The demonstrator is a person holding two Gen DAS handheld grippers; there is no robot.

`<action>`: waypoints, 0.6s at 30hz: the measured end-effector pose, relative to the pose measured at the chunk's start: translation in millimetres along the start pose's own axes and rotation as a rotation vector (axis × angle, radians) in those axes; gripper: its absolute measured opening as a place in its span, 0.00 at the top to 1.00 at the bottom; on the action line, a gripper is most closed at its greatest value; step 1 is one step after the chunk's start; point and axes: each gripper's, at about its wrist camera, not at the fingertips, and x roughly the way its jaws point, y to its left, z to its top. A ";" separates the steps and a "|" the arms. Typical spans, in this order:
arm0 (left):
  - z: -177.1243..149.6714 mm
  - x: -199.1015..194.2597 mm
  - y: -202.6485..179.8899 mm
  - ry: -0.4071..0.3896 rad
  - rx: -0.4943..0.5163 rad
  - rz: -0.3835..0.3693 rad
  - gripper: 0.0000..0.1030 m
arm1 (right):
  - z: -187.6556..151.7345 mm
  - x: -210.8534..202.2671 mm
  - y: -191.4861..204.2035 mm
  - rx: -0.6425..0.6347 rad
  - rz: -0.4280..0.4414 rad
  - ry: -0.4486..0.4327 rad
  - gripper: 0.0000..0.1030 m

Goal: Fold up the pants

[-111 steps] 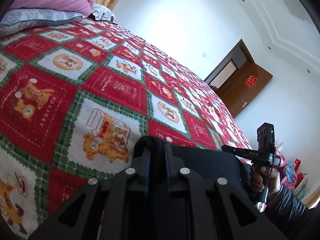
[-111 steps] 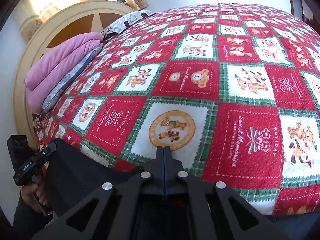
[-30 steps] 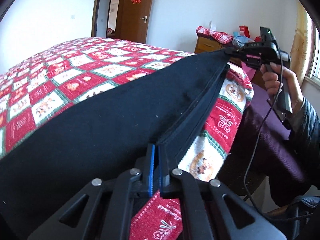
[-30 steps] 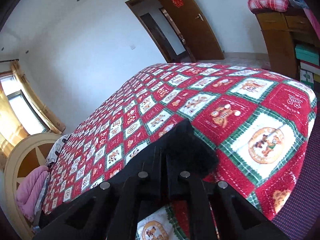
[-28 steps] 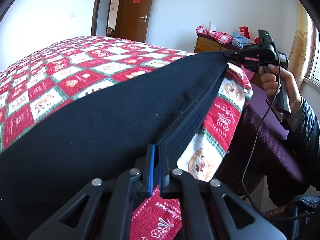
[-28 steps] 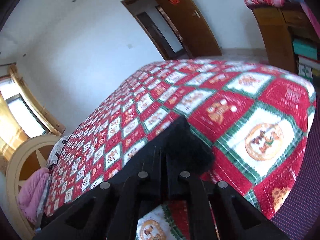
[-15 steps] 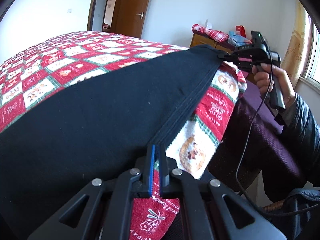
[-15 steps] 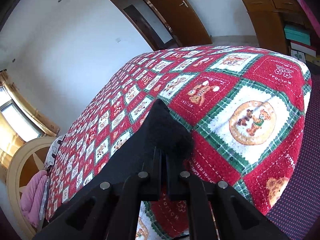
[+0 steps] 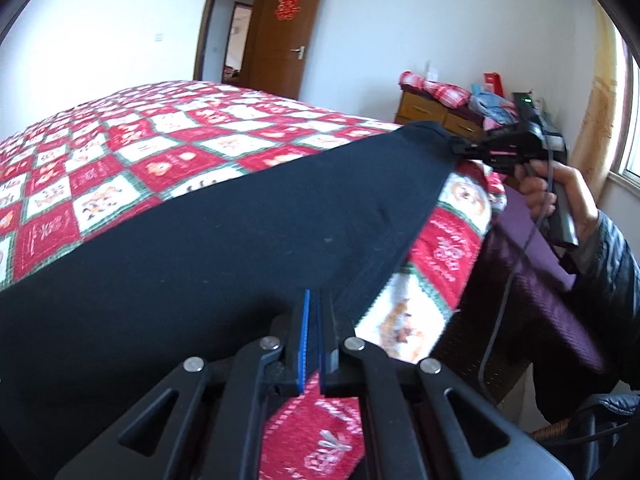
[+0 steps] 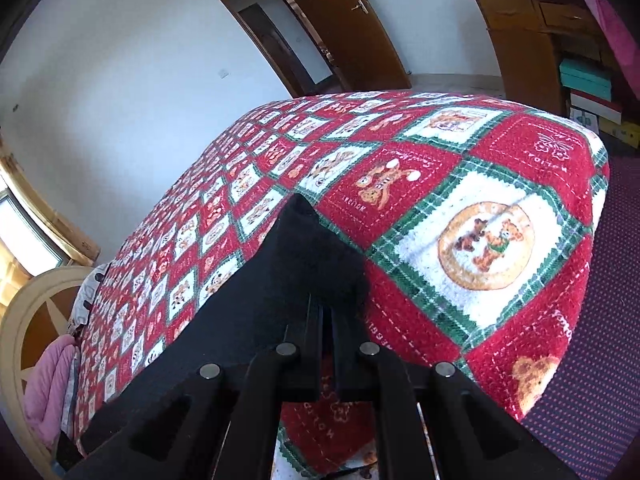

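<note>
Red double-happiness sign (image 9: 289, 7) on the door (image 9: 280, 40)

White walls (image 9: 100, 36), brown door (image 9: 286, 32), wooden dresser (image 10: 532, 36), perhaps a window (image 9: 632, 120) at right.

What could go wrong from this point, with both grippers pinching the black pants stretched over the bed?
The right gripper holds only a small bunched corner of the pants; tension along the stretched edge could pull it free. The left gripper sits at the bed's edge, so a released end may slide off the quilt. The right gripper's dangling cable could snag.
</note>
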 end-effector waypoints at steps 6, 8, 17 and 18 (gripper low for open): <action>-12.1 9.9 9.8 0.038 -0.042 -0.021 0.97 | 1.9 -3.7 2.4 -0.014 -0.032 -0.005 0.97; -11.8 8.0 9.3 0.035 -0.043 -0.025 0.97 | 1.3 -1.9 2.4 -0.018 -0.045 0.001 0.97; -6.6 -42.6 35.3 -0.068 -0.059 0.104 0.92 | -0.2 -4.3 12.5 -0.056 -0.091 -0.017 0.91; -6.2 -52.1 45.0 -0.085 -0.077 0.137 0.89 | -0.4 -7.7 14.5 -0.066 -0.103 -0.035 0.88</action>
